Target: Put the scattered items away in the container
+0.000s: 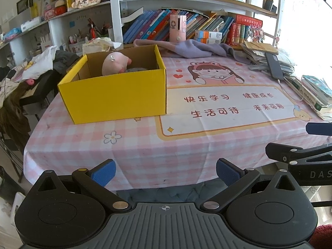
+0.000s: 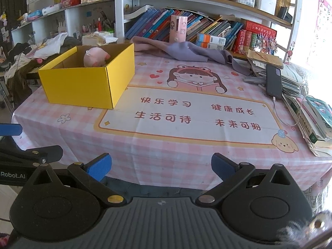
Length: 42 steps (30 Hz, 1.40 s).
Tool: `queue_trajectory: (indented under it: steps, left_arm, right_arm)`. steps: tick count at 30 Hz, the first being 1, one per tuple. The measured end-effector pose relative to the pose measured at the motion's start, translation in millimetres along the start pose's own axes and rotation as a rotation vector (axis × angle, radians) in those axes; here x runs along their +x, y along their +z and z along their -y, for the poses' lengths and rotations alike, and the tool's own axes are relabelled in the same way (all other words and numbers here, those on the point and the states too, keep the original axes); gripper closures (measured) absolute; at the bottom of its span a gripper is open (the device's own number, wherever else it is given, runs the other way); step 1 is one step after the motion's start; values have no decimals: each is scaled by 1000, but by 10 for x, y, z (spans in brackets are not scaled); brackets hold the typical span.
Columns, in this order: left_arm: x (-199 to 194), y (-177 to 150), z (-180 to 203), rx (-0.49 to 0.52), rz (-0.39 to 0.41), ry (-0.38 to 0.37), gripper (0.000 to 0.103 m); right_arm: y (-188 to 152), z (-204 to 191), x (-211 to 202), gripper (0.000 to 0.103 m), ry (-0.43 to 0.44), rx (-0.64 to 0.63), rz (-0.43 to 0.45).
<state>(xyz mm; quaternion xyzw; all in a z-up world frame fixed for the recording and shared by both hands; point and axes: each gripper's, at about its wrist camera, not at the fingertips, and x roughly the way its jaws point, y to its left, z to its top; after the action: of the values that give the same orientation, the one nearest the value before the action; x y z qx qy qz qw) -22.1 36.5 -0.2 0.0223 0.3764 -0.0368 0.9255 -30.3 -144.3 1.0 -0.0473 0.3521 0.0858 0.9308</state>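
Bookshelves behind, pink checked tablecloth (image 2: 166,145) over table. Going left to right: yellow box (image 1: 116,97) sits at far left of table, pink plush (image 1: 115,63) already inside it, something grey beside plush, can't tell what. Purple cloth (image 2: 182,50) heaped at back, middle. Phone (image 2: 274,81) on book pile, far right. My left claw (image 1: 166,171) spread wide, holding nothing. My right claw (image 2: 160,165) same, wide apart, empty, both hanging at near table edge.

Pink plush toy (image 2: 95,57) sits inside yellow box (image 2: 87,85) on checked tablecloth (image 2: 166,155).
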Motion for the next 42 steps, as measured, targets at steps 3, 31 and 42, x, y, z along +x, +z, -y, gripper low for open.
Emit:
queue_trajectory:
  steps: [3, 31, 42]
  left_arm:
    - [5, -6, -5, -1, -2, -2, 0]
    - [24, -9, 8, -1, -8, -9, 0]
    - [43, -54, 28, -11, -10, -16, 0]
  right_arm:
    - [-1, -1, -3, 0, 0, 1, -1]
    - [3, 8, -5, 0, 0, 2, -2]
    - [-3, 8, -5, 0, 2, 2, -4]
